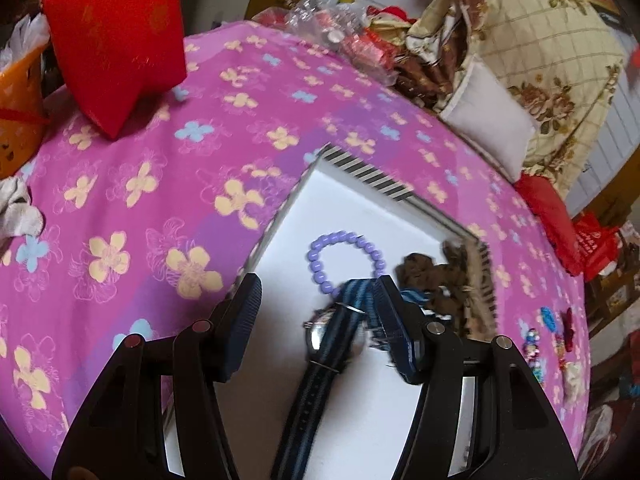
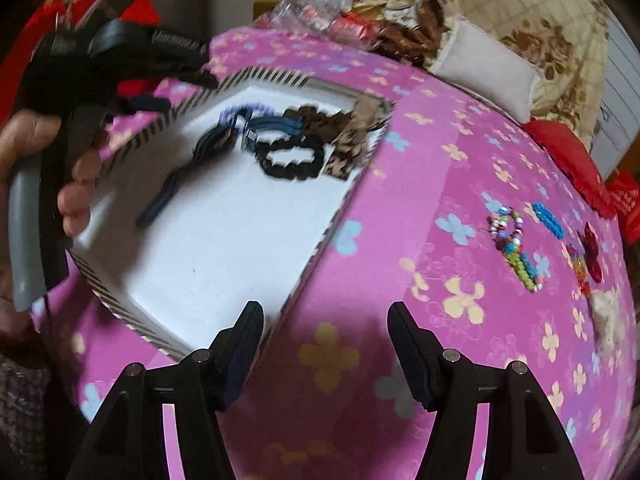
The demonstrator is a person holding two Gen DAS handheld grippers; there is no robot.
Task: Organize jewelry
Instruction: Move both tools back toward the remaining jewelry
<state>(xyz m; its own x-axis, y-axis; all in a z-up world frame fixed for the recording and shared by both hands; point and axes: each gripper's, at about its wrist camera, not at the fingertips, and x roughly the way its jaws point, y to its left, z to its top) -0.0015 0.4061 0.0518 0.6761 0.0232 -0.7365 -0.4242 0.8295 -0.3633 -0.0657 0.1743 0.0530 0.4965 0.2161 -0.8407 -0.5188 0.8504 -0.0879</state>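
Inside white tray (image 1: 360, 208), watch (image 1: 332, 336) lies between open left claw (image 1: 316, 304).

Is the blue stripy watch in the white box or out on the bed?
In. The watch lies on the white box's floor, beside the purple bead bracelet, inside the striped rim.

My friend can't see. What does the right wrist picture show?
An open right gripper hovers over a pink flowered cloth, empty. To its left sits a white tray holding a blue-strapped watch, a black scrunchie and purple beads. Colourful bead jewelry lies on the cloth to the right.
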